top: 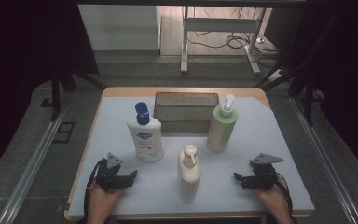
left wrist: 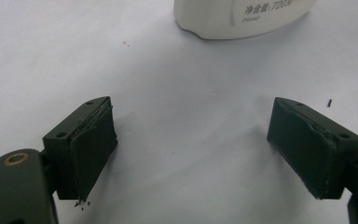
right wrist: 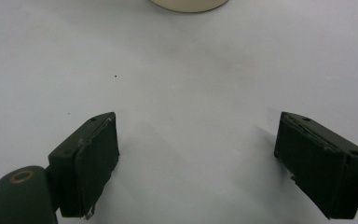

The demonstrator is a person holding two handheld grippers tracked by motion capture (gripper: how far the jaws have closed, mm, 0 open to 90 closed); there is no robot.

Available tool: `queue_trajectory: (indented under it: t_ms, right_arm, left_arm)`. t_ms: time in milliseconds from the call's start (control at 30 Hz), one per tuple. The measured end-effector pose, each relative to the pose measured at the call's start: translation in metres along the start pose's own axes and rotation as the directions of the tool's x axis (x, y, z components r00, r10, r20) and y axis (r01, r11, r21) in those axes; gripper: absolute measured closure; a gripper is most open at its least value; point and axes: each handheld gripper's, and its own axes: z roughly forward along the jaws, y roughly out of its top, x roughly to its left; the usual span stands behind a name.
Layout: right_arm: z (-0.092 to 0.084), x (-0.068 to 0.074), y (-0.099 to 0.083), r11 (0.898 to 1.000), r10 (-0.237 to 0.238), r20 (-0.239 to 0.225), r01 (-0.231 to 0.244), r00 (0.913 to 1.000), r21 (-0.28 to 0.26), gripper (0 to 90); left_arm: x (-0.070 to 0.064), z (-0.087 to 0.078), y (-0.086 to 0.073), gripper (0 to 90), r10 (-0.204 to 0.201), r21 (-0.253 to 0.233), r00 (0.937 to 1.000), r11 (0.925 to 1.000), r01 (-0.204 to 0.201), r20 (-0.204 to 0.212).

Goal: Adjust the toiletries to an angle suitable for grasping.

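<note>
Cream pump bottle (top: 189, 171): stands upright at the mat's near middle, long axis vertical, pump spout toward the far side.
Left gripper (top: 131, 176): left of that bottle, well apart, jaws wide apart, holding nothing.
Right gripper (top: 238, 178): right of that bottle, well apart, jaws spread, holding nothing.
White bottle (top: 145, 137): behind-left.
Green bottle (top: 222, 127): behind-right.

The cream pump bottle (top: 189, 171) stands between the left hand-held gripper (top: 131, 176) and the right hand-held gripper (top: 238, 179); beyond them on the counter (top: 261, 140) stand a white bottle (top: 145, 135), a green bottle (top: 222, 126) and a grey bin (top: 185, 112).
</note>
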Motion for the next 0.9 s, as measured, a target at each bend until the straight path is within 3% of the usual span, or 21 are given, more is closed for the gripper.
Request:
queue_trajectory:
  t_ms: [900]
  right_arm:
    - [-0.0008,0.0011,0.0012,1.000,0.005,0.002,-0.005,1.0000,0.009,12.6]
  left_arm:
    - [0.0000,0.0000,-0.0001,14.8,-0.001,-0.001,1.0000,1.0000,0.001,0.000]
